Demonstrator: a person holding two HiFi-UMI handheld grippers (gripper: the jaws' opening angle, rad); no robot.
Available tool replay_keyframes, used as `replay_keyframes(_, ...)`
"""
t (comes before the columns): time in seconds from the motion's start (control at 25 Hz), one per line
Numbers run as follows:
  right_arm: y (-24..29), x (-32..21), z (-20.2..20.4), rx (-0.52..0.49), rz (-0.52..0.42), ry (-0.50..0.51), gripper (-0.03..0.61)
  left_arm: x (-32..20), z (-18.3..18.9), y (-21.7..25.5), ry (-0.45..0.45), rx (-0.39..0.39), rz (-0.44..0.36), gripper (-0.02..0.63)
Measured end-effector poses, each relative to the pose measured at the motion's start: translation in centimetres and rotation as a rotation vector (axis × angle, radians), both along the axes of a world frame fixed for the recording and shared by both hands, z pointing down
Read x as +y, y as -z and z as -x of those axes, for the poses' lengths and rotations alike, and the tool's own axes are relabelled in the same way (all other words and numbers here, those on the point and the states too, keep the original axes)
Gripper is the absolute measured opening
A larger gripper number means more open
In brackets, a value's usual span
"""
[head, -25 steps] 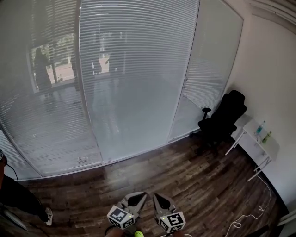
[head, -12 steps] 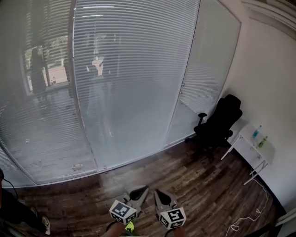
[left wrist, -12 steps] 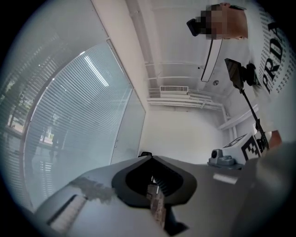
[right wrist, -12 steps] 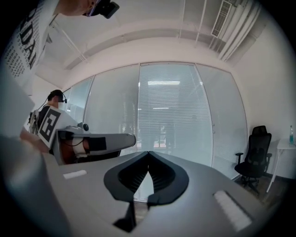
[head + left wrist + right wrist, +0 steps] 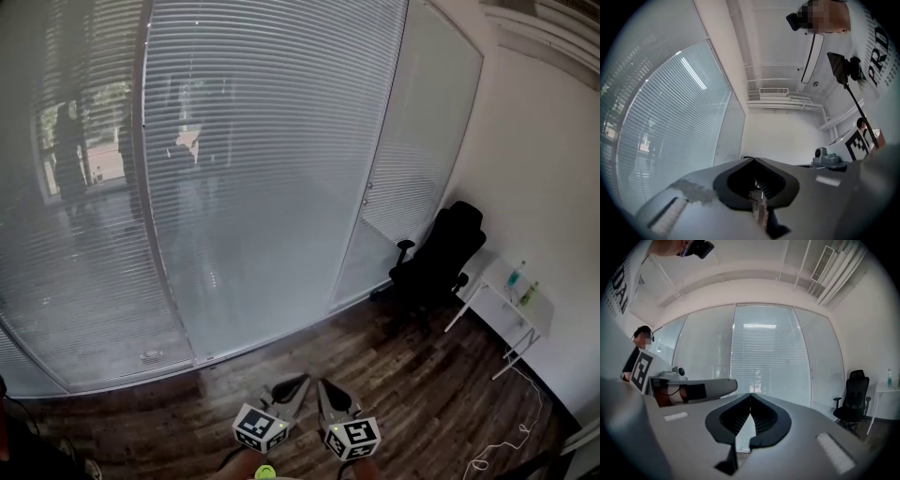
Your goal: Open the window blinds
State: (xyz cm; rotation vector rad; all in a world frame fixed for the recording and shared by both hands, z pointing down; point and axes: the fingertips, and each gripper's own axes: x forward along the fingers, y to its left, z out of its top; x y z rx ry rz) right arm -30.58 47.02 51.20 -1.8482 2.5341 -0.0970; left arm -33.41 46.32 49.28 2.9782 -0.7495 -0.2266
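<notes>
- The left gripper (image 5: pixel 300 381) and the right gripper (image 5: pixel 322 383) are held side by side with a narrow gap between them, both pointing toward the glass wall ahead.
- Left gripper (image 5: pixel 752 159): the jaws are pressed together at the tips, with nothing between them.
- Right gripper (image 5: pixel 750 394): the jaws are likewise together and empty, and they touch nothing in the room.
- Under both grippers and stretching ahead of them lies a floor (image 5: pixel 403 370) of dark wooden planks, glossy enough to catch light near the glass.
- To the right of the right gripper and a little behind its tips, a thin white cable (image 5: pixel 506 439) trails in loops over the planks.
- Farther ahead on the right, a black office chair (image 5: pixel 439 258) stands near the corner. Just beyond it, against the white wall (image 5: pixel 548 159), is a small white table (image 5: pixel 511 302) with two bottles (image 5: pixel 521 281) on it.
- The window blinds (image 5: pixel 267 141) hang well apart from both grippers, straight ahead, across tall glass panels that run from floor to ceiling.
- Their slats lie flat and shut, though dim shapes of trees and figures show through the panel ahead and to the left.
- In the right gripper view the blinds (image 5: pixel 771 357) fill the middle panel directly beyond the jaw tips.
- The narrower panel ahead and to the right bears a small handle (image 5: pixel 367 192) on its frame.
- Overhead, the left gripper view shows a white ceiling with a vent (image 5: pixel 773 91) and pipes along the far wall.
</notes>
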Motion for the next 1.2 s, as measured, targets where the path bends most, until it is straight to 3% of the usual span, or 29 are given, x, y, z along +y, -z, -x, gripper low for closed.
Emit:
replay_keyframes(0.44,0.8,-3.6,-1.2,0.074,-0.027,-0.041,0.009,-3.3,-1.6,0.6,-0.038,0.018,-0.017,-0.002)
replay_keyframes(0.76,-0.9,-7.5,-3.4,0.059,-0.037,-0.042,0.009,-6.5,-3.8,-0.5,-0.048,0.032,-0.045,-0.008)
replay_keyframes(1.2,1.7,-16.1,-13.5,0.067,-0.051,-0.012,0.009,-15.3,-12.9,0.6,-0.031,-0.003,-0.032,-0.008)
